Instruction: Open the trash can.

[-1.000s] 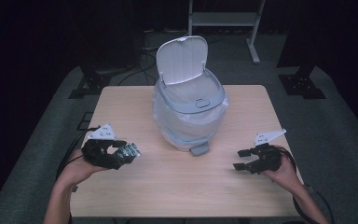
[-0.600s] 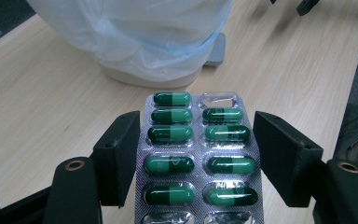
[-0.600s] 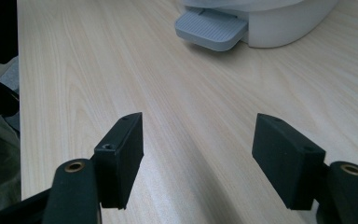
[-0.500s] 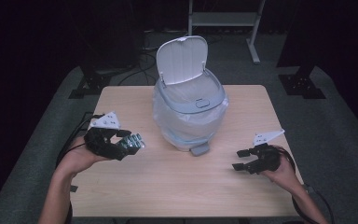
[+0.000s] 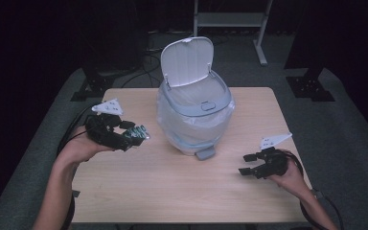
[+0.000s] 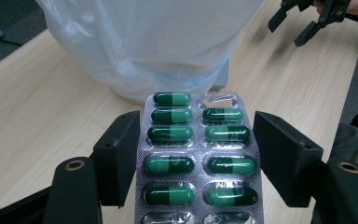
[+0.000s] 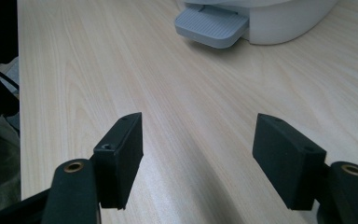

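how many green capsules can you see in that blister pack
9 in the blister pack held by the left gripper: five down the left column, four in the right, whose top pocket is burst and empty. The bottom row is cut off, so more may be hidden.

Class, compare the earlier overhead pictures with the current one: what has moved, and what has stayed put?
The left gripper, holding the blister pack of green capsules between its jaws, has risen off the table and moved towards the bin. The grip looks unchanged. The right gripper stayed open and still near the table's right edge; the bin's lid stayed up.
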